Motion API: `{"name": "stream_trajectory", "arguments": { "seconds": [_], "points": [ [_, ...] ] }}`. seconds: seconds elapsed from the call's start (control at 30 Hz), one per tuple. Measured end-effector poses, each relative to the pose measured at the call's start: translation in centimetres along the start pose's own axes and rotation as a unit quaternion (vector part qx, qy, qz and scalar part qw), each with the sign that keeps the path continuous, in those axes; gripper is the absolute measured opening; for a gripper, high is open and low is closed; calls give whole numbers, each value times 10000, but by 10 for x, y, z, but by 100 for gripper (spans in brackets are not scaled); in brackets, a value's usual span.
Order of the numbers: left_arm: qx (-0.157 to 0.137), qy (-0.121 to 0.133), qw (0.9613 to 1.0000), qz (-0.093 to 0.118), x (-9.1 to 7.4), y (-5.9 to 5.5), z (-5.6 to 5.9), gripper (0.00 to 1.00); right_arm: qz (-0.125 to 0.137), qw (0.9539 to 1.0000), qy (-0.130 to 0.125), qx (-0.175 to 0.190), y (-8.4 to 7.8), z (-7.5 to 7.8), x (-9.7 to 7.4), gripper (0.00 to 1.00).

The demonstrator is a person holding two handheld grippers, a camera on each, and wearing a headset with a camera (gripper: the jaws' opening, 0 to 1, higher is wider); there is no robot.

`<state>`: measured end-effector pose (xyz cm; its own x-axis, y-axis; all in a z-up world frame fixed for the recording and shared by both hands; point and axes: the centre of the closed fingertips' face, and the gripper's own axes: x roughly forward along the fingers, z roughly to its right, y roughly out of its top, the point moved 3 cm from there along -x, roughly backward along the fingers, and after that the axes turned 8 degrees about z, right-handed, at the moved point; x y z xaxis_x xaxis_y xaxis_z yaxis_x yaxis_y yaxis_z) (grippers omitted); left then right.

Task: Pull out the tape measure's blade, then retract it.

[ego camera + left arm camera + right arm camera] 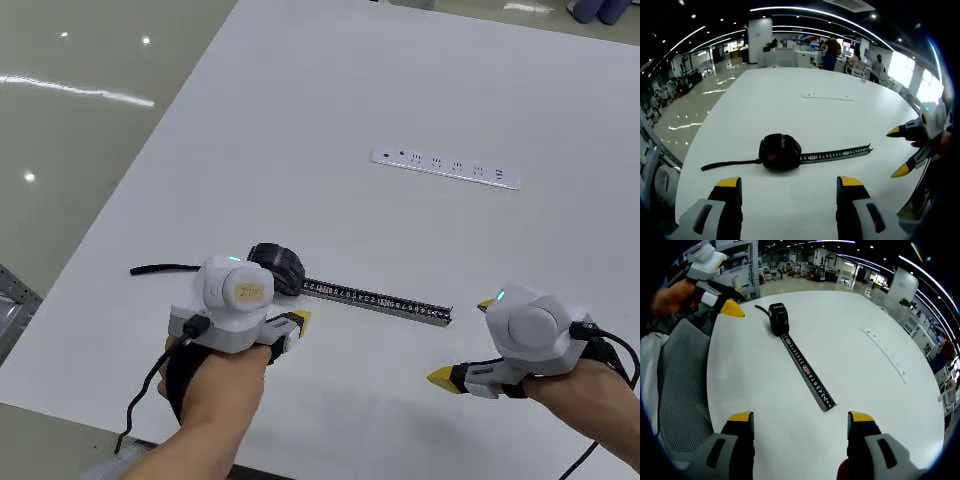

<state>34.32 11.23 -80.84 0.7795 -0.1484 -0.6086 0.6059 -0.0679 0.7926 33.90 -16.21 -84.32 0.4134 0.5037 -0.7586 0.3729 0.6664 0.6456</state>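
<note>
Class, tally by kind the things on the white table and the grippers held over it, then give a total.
Tape measure: 1
Power strip: 1
Grippers: 2, the left gripper and the right gripper
Total: 4

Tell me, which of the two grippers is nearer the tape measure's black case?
The left gripper, close to the case; the right gripper is off by the tip of the pulled-out blade.
</note>
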Motion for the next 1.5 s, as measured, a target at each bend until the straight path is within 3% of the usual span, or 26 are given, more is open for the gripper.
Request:
{"name": "stream_trajectory", "arguments": {
  "seconds": [0.37, 0.87, 1.5],
  "points": [
    [-2, 29, 10000, 7, 17, 7, -3, 73, -101, 9997, 132, -154, -6, 13, 11, 76],
    [-14, 77, 9999, -113, 37, 0, -7, 71, -219, 9983, 379, -385, -12, 25, 27, 72],
    [-83, 145, 9998, -99, 57, 7, -16, 67, -442, 9949, 624, -650, -23, 39, 40, 61]
  ]
}}
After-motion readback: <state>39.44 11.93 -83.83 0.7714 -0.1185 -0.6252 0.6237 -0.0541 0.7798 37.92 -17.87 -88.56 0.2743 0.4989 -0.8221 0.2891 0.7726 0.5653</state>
